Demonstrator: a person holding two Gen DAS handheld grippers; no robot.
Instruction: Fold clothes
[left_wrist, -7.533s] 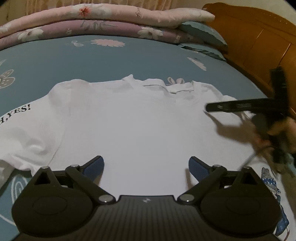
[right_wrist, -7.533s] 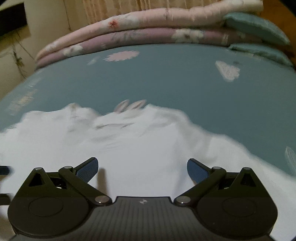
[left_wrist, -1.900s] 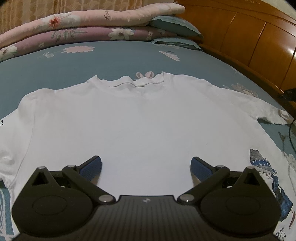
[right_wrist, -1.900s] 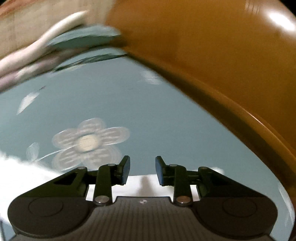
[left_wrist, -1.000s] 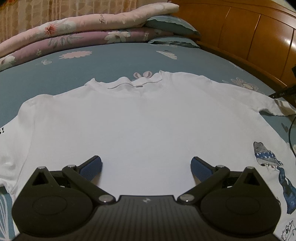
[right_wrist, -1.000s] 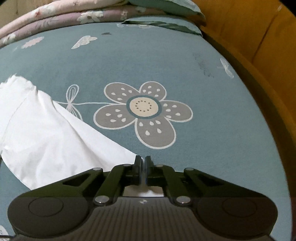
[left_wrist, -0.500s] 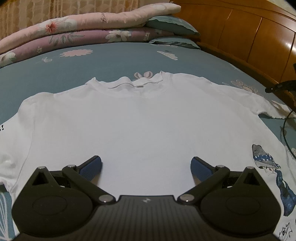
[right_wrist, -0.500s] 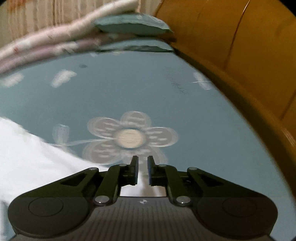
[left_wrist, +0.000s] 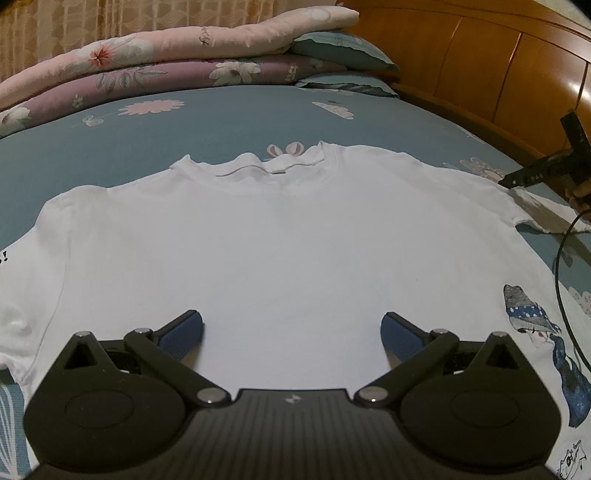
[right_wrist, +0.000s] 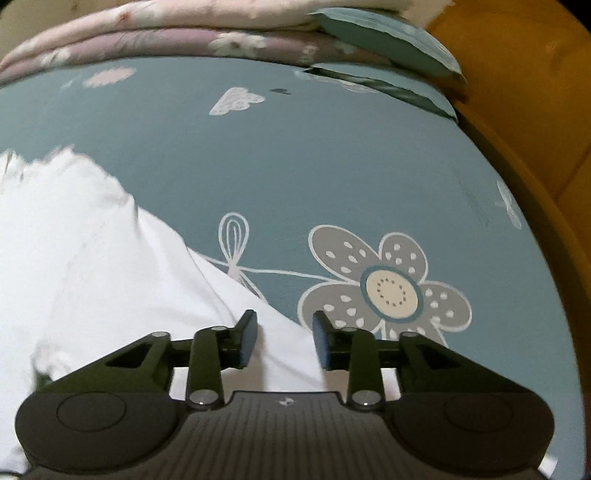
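Left wrist view, far left: one sleeve of the white T-shirt (left_wrist: 280, 240) runs off the left edge, with black lettering (left_wrist: 3, 257) just showing there.
Shirt position: one shirt, spread flat on the blue flowered bed (left_wrist: 221, 122), collar toward the top of the frame, hem toward the bottom, sleeves out to either side.
Left gripper (left_wrist: 291, 330): low centre of the frame over the shirt's lower middle; jaws spread wide, nothing between them.
Far right of that view: the right gripper (left_wrist: 532, 175) reaches in from the edge, its tip at the end of the other sleeve (left_wrist: 546, 216).
Right wrist view, left half: that sleeve (right_wrist: 110, 266) fills the lower left and runs on under the tool.
Right gripper (right_wrist: 283, 341): jaws are opening; sleeve cloth lies below the gap, but the pads are not pressing on it.
Key relation: the sleeve's long axis runs from upper left to lower centre of this frame, ending right at these jaws, so the right hand is much the nearer to it, I'd say.
Count: one shirt, two sleeves, two grippers, two stacked quilts (left_wrist: 166, 55) at the top.
Right edge: wooden headboard (right_wrist: 535, 74).
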